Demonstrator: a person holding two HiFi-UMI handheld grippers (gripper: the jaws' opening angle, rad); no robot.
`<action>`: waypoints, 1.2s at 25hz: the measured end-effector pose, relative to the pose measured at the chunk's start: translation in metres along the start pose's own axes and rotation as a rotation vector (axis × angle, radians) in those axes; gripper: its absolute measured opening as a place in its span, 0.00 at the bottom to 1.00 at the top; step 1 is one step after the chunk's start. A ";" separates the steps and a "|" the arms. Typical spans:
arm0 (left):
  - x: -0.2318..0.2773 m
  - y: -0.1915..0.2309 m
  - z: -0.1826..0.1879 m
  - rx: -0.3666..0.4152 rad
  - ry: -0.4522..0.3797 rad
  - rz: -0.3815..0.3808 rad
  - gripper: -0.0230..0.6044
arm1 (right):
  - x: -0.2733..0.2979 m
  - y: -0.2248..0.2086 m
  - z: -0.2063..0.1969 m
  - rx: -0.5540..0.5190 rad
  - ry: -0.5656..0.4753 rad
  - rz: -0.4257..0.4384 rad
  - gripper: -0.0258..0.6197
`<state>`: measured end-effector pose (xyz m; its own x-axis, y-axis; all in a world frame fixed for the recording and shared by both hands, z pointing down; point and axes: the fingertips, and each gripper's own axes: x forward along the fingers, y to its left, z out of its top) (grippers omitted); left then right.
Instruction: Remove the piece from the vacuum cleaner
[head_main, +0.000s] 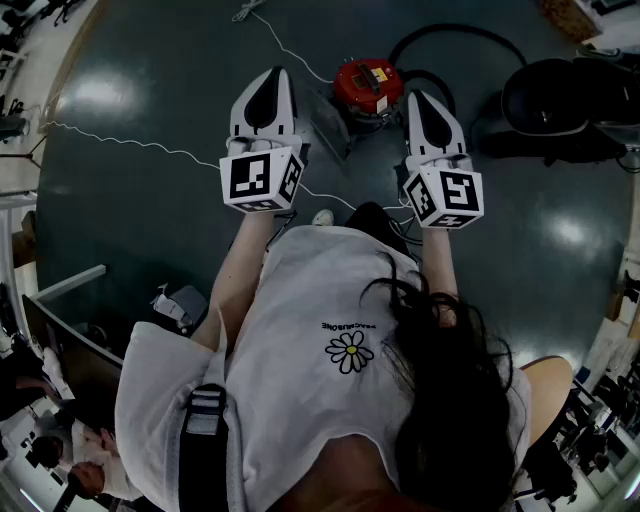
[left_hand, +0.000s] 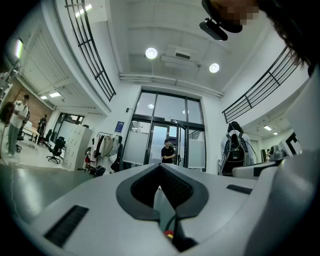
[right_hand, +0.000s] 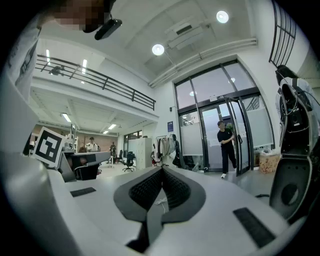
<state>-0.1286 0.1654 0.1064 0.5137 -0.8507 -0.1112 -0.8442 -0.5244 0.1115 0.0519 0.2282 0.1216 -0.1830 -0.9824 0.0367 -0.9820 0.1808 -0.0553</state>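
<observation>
Vacuum cleaner (head_main: 366, 84): red body, black fittings on top.

Floor (head_main: 180, 110) around it: dark blue-grey, glossy.

Left hand-held gripper (head_main: 276, 74), left of the vacuum cleaner: white shell, black centre inlay, and a cube of black-and-white square markers.

Right hand-held gripper (head_main: 420, 96), right of the vacuum cleaner: same white shell, black inlay and marker pattern.

Cable (head_main: 160, 148), far left of the vacuum cleaner: white.

Hose (head_main: 450, 27), beyond the vacuum cleaner: black.

Shirt (head_main: 320, 300): white, with a white-and-yellow daisy print.

Left gripper (head_main: 273, 76) and right gripper (head_main: 417, 97) are held forward side by side, jaws together, empty.
</observation>
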 end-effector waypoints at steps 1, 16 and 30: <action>0.006 0.001 -0.001 0.004 -0.003 0.000 0.04 | 0.003 -0.003 -0.001 0.003 -0.001 0.000 0.05; 0.158 0.016 -0.083 -0.054 0.114 0.129 0.04 | 0.142 -0.116 -0.054 0.103 0.113 0.162 0.05; 0.206 0.086 -0.168 -0.239 0.273 0.398 0.07 | 0.274 -0.136 -0.146 0.121 0.397 0.417 0.05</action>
<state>-0.0697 -0.0616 0.2589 0.2092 -0.9472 0.2429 -0.9397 -0.1261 0.3179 0.1279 -0.0590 0.2850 -0.5793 -0.7328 0.3569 -0.8151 0.5187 -0.2581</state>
